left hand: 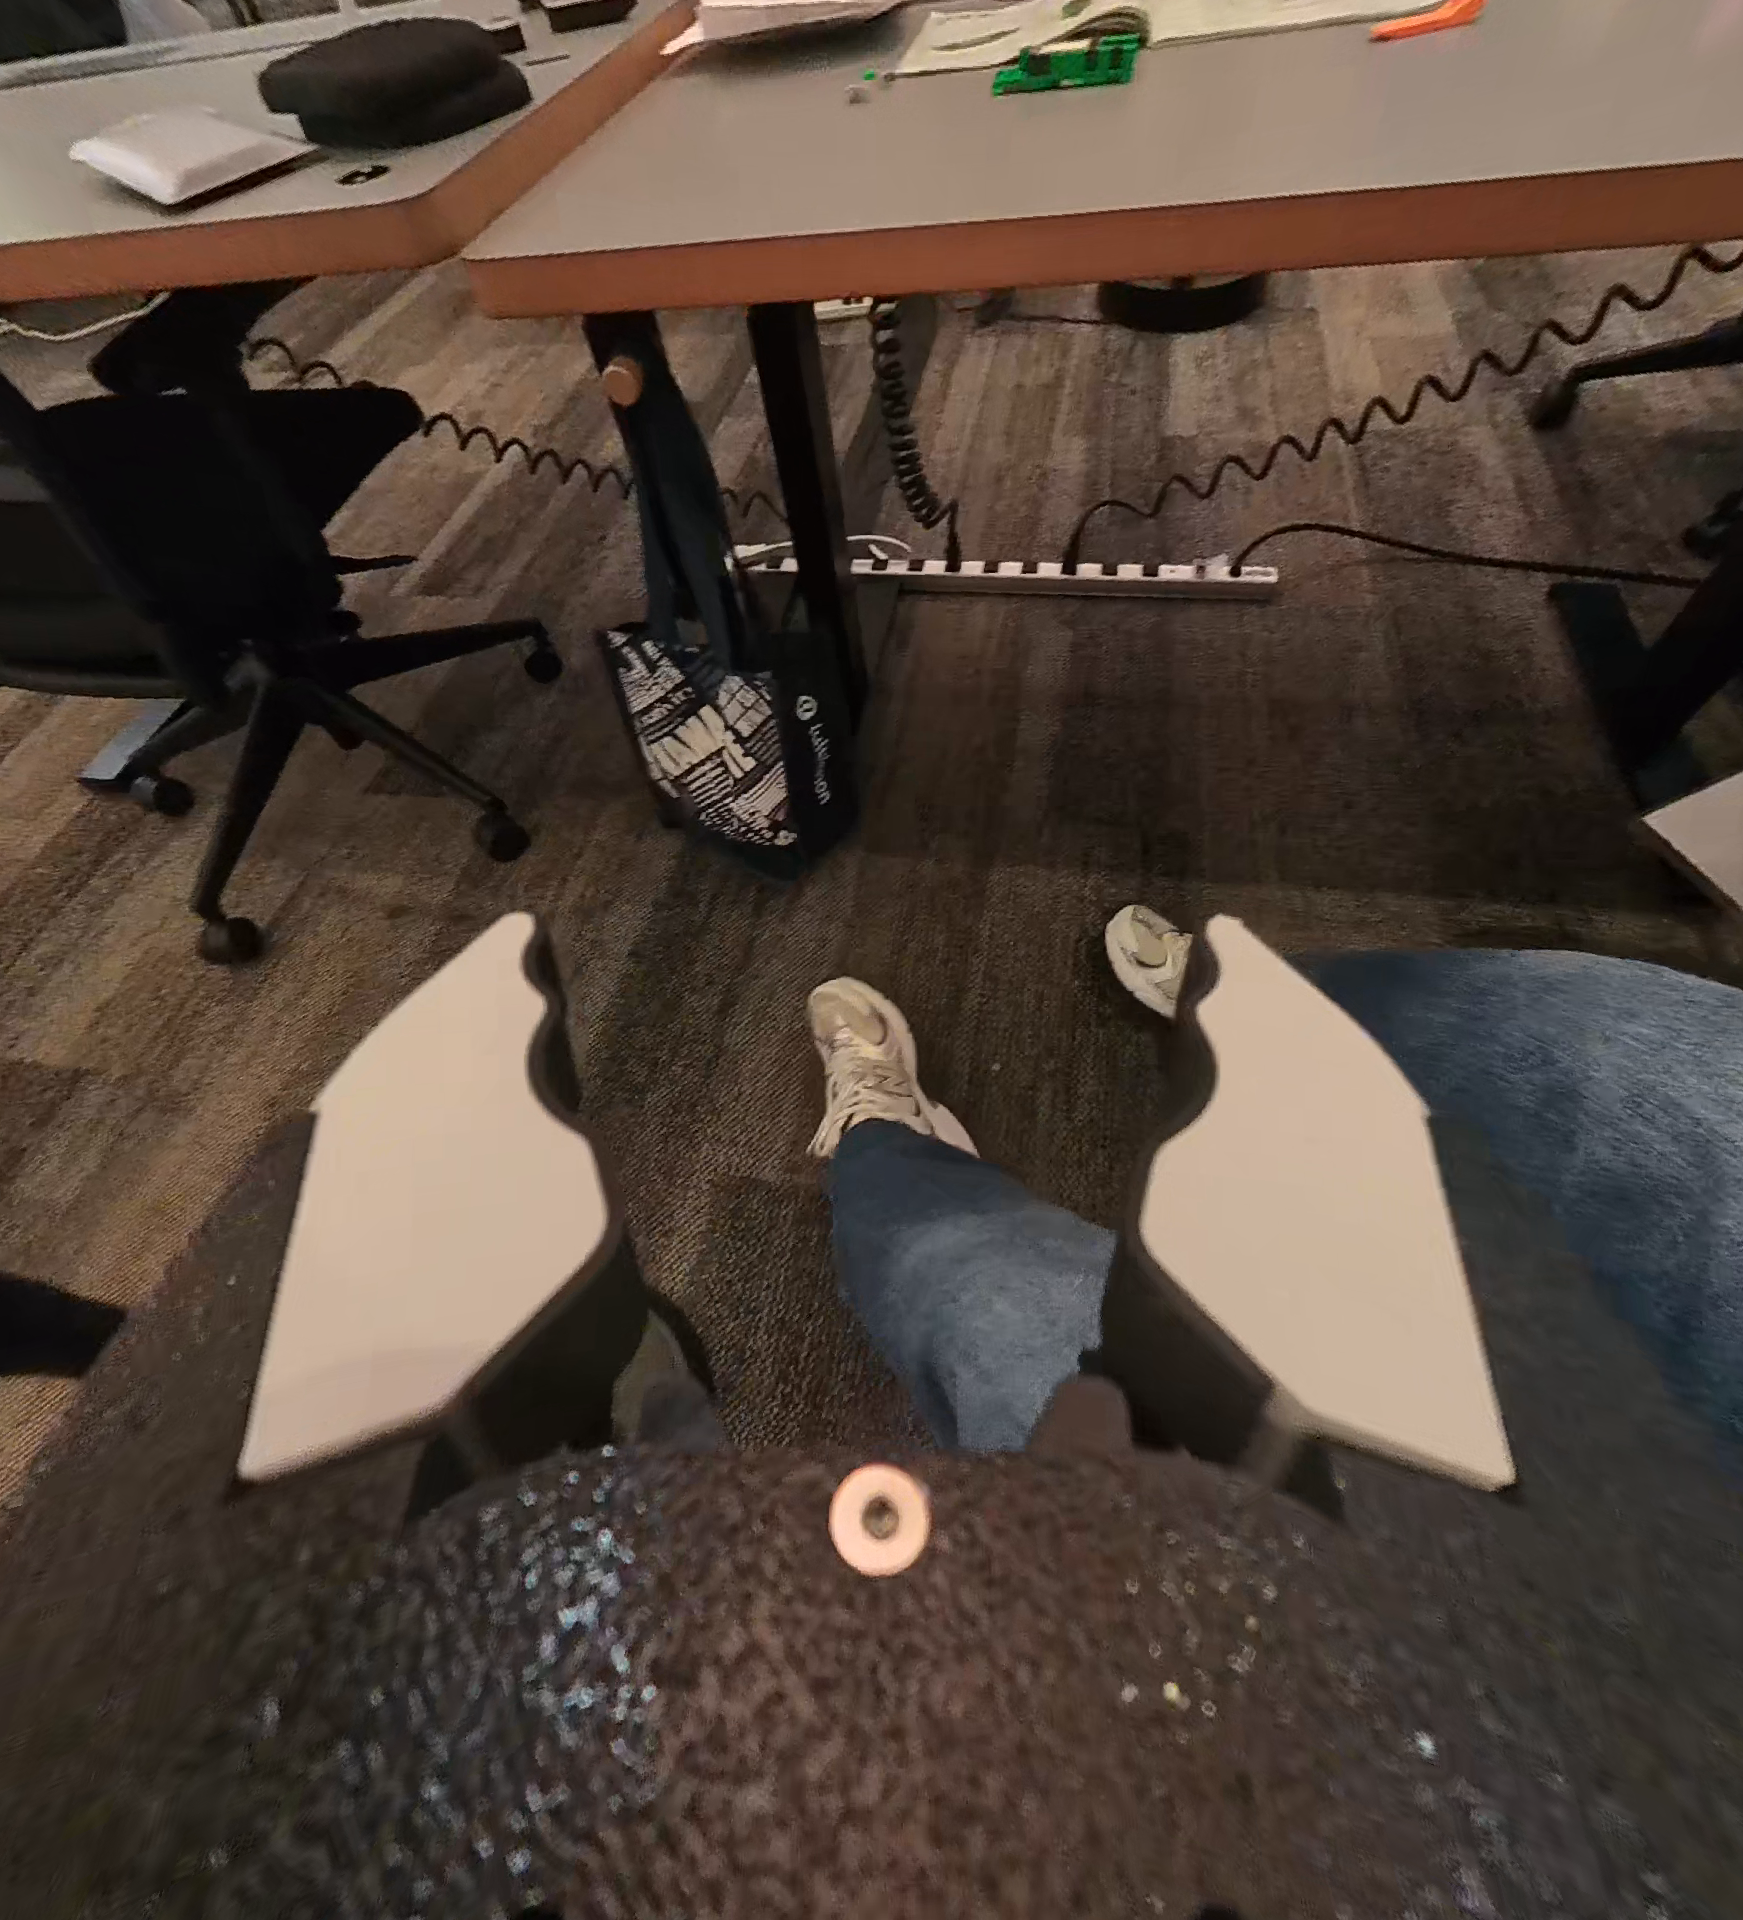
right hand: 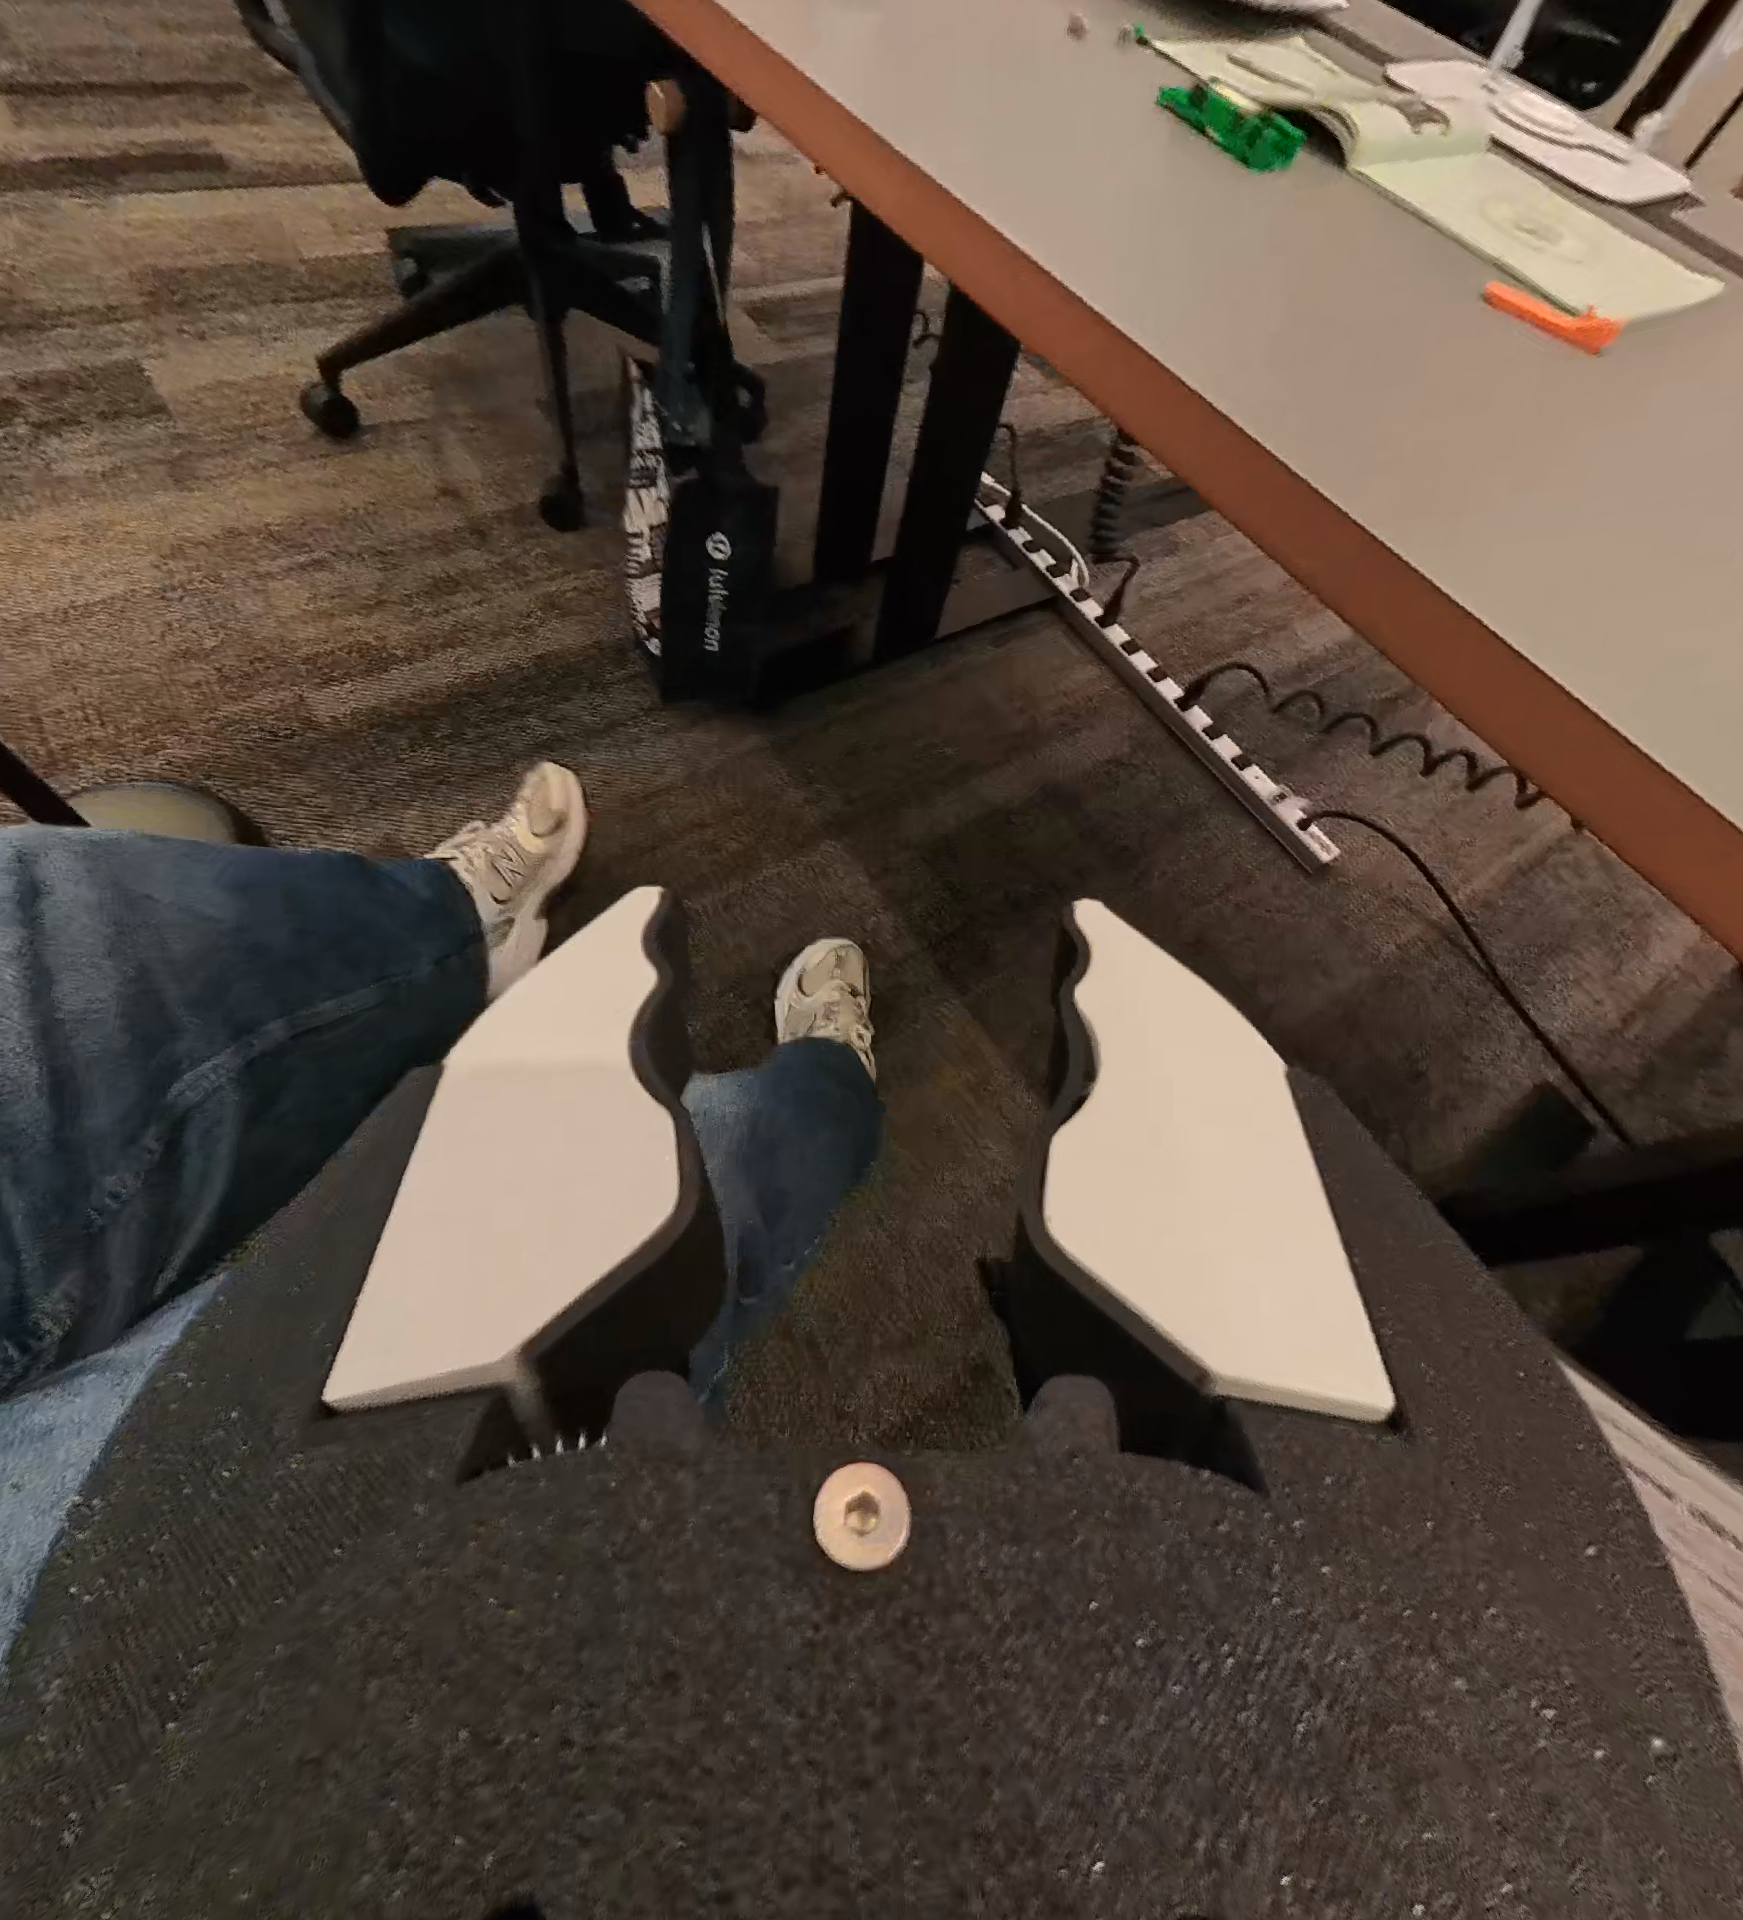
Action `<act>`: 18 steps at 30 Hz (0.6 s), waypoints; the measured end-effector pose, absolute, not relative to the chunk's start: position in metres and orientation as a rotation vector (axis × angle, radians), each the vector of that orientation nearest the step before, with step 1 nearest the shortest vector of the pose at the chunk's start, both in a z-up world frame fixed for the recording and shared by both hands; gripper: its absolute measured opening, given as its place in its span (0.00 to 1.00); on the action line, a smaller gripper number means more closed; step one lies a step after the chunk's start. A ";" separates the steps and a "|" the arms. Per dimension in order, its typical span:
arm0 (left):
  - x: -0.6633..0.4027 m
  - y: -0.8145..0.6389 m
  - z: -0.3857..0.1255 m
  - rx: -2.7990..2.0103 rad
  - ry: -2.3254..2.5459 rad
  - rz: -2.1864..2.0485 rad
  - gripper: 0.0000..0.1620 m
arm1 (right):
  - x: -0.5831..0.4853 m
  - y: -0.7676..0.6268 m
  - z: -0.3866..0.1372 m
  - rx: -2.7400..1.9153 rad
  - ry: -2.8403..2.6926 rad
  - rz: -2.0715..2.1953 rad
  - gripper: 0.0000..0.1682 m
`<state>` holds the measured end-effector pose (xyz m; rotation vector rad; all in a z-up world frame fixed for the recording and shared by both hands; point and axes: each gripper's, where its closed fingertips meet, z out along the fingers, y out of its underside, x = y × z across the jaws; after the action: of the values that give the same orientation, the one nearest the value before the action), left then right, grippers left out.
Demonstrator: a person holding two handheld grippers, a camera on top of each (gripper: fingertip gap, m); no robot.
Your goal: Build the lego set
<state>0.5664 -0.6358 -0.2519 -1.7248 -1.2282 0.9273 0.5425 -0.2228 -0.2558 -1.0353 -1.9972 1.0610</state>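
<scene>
On the grey desk with the reddish-brown edge [left hand: 1054, 197], far ahead of the seated person, sits everything the build needs; nothing is in hand yet. Under it the brown patterned carpet [left hand: 1002, 727] carries a black swivel chair [left hand: 254, 582], a dark tote bag with white print [left hand: 721, 748] by the desk leg, and a long white power strip [left hand: 1064, 578] with coiled black cords.

Nearer, the person's legs in blue jeans [right hand: 119, 1039] stretch out, pale sneakers [right hand: 519, 847] on the carpet. Both tools hang low over the lap, well apart from the desk. The left gripper [left hand: 872, 971] has its white-faced fingers spread wide with nothing between them; the right gripper [right hand: 867, 935] is likewise spread wide and empty.

On the desk lies an open pale-green instruction booklet [right hand: 1501, 197]. Touching its near edge is the small green lego assembly [left hand: 1069, 64], also seen in the right wrist view [right hand: 1236, 123]. An orange plastic tool [right hand: 1553, 317] lies by the booklet, and a few tiny loose pieces [left hand: 862, 88] sit just beside the assembly.

I judge the green assembly to be light, rigid and smooth-sided, likely to skid on the slick desktop and to shed parts if squeezed across a weak joint. Gripping it across the long flat sides looks safest; the loose pieces are too small to describe.
</scene>
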 end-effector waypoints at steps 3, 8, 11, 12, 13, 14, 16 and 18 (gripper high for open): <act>0.572 -0.646 -0.254 -1.717 -1.264 0.934 0.71 | 0.536 -0.244 -0.252 -0.995 -2.015 1.124 0.40; 0.582 -0.653 -0.260 -1.698 -1.323 0.889 0.73 | 0.530 -0.288 -0.246 -0.897 -2.077 1.212 0.40; 0.586 -0.654 -0.256 -1.702 -1.316 0.932 0.73 | 0.529 -0.310 -0.243 -0.832 -2.100 1.255 0.40; 0.586 -0.655 -0.255 -1.699 -1.315 0.944 0.72 | 0.529 -0.316 -0.242 -0.813 -2.105 1.268 0.40; 0.586 -0.655 -0.254 -1.696 -1.314 0.952 0.72 | 0.528 -0.322 -0.243 -0.799 -2.112 1.278 0.39; 0.586 -0.655 -0.254 -1.696 -1.313 0.958 0.72 | 0.525 -0.328 -0.245 -0.789 -2.120 1.288 0.39; 0.582 -0.658 -0.256 -1.703 -1.313 0.971 0.72 | 0.519 -0.341 -0.253 -0.783 -2.143 1.315 0.39; 0.577 -0.661 -0.260 -1.705 -1.317 0.982 0.71 | 0.511 -0.357 -0.264 -0.787 -2.166 1.352 0.39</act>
<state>0.5766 -0.6615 -0.2601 -1.7045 -1.3173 0.9821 0.5107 -0.3568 -0.2643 -0.7868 -2.1661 1.3524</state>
